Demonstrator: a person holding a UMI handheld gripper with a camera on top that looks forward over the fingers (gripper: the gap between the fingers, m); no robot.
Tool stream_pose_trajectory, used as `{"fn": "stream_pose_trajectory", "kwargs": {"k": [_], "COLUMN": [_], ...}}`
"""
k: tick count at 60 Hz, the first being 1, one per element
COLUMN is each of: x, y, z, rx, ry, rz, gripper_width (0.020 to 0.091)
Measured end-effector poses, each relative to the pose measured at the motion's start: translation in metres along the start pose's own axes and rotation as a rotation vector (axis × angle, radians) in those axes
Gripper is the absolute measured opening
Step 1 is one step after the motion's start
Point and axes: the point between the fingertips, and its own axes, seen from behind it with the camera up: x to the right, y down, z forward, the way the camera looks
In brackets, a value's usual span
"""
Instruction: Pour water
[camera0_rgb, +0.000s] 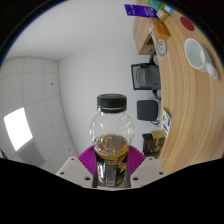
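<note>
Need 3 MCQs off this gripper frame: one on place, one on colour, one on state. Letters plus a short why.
1. Where is the clear bottle relative to the hand-held gripper?
A. between its fingers
B. far beyond them on the wooden table
C. lying on the floor

2. What colour is the bottle's cap?
A. white
B. black
C. red

3. What state is the bottle in?
A. cap off, tipped over
B. crushed flat
C. upright, cap on

Answers:
1 A: the bottle's base sits between the two fingers, against the purple pads.
2 B: the cap on top shows dark black.
3 C: the bottle stands vertical with the cap in place; the wooden table with a white cup is off to the side.
</note>
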Motion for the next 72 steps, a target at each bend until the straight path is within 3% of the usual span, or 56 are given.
{"fn": "stream_pose_trajectory", "kwargs": {"k": [6, 15, 21, 27, 40, 53, 62, 72], "x": [0.029, 0.093, 0.121, 0.118, 0.072, 0.012, 0.036, 0.103], "y": [-0.064, -0.119, -0.129, -0.123, -0.136, -0.249, -0.318, -0.374], "z": [-0.015, -0.032, -0.031, -0.032, -0.03, -0.06, -0.092, -0.121], "rx": [0.05, 0.103, 0.11, 0.065, -0.044, 0.089, 0.147, 0.091], "ry": [0.003, 0.055, 0.094, 0.122, 0.205, 0.355, 0.519, 0.696], "rz": [0.21, 0.453, 0.497, 0.447, -0.105, -0.95, -1.35, -1.528], "gripper_width": [0.0363, 0.0363, 0.0364, 0.0363, 0.0364, 0.0367, 0.0367, 0.0364]}}
